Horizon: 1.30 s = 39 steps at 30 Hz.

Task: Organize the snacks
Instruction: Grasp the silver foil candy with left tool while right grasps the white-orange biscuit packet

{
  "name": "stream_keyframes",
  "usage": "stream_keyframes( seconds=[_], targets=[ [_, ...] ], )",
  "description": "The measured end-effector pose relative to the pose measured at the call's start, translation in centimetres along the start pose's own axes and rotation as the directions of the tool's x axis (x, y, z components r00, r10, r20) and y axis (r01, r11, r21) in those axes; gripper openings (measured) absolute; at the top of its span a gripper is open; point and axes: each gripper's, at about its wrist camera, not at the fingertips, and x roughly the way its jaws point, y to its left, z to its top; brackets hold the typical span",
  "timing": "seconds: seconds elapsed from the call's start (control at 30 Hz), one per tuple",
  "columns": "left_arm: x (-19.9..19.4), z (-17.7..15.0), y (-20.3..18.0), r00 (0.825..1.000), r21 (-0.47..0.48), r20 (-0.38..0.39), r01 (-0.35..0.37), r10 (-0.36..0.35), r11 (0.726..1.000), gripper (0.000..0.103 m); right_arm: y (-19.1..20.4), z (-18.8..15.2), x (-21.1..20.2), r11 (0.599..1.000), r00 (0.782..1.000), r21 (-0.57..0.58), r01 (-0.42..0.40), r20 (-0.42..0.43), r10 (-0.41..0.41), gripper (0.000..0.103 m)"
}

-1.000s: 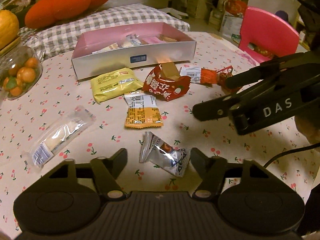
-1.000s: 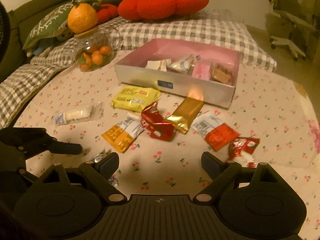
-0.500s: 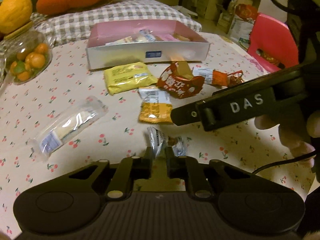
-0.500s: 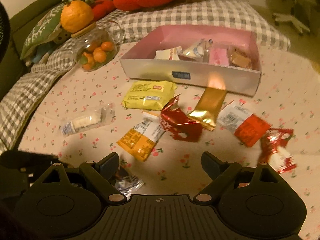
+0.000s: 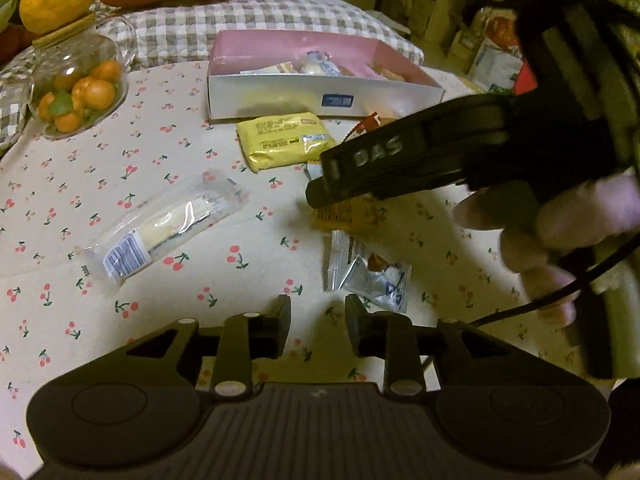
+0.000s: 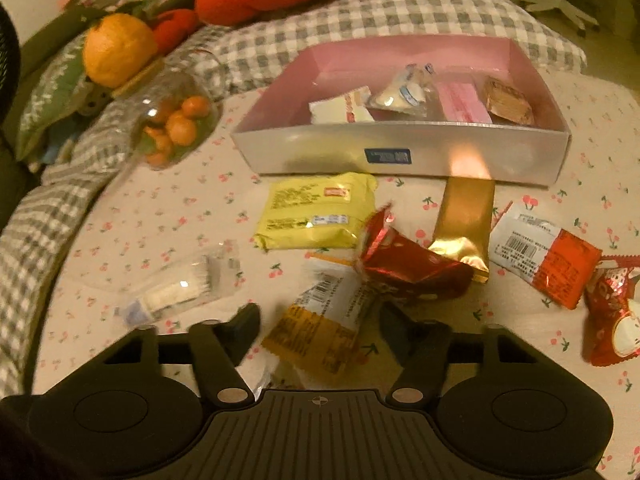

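Observation:
Snack packets lie loose on the cherry-print tablecloth in front of a pink-lined box that holds several snacks. My left gripper hangs over bare cloth, its jaws opening with nothing between them. A silver packet lies just ahead of its right fingertip. My right gripper straddles an orange-and-white packet, and its jaws are closing on it. The left wrist view shows that gripper's fingers reaching over the same packet.
A yellow packet, clear-wrapped bar, crumpled red packet, gold sachet, red-and-white packet and red candy lie around. A glass jar of small oranges stands at the left. Checked cushions border the far edge.
The left jaws, shut at the silver packet half a second ago, have parted and the packet lies free. The right gripper swung left over the orange-and-white packet and its jaws narrowed around it.

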Motion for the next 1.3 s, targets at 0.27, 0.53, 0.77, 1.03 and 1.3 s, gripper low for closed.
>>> stream_keyframes(
  seconds=[0.27,0.53,0.77,1.03,1.3],
  targets=[
    [0.2,0.6,-0.5,0.999,-0.046,0.021,0.041,-0.04,0.998,0.049,-0.5,0.4,-0.5,1.0,1.0,0.001,0.0,-0.014,0.0,0.003],
    [1.9,1.3,-1.0,1.0,-0.131,0.001,0.025,-0.025,0.991,0.053,-2.2,0.3,-1.5,0.996,0.997,0.051,-0.075,-0.031,0.077,0.015],
    [2.5,1.5,-1.5,0.999,-0.14,0.002,-0.047,0.048,0.989,0.026,-1.7,1.0,-1.1,0.991,0.994,0.091,-0.103,-0.023,0.105,0.056],
    [1.4,0.8,0.6,0.999,-0.153,-0.018,-0.045,0.043,0.987,0.023,-0.5,1.1,0.3,0.996,0.997,0.058,-0.073,-0.034,0.075,0.056],
    [0.1,0.1,3.0,0.997,-0.192,-0.026,-0.077,0.073,0.978,0.022,1.4,0.5,1.3,0.999,1.0,-0.053,-0.001,-0.009,0.001,0.056]
  ],
)
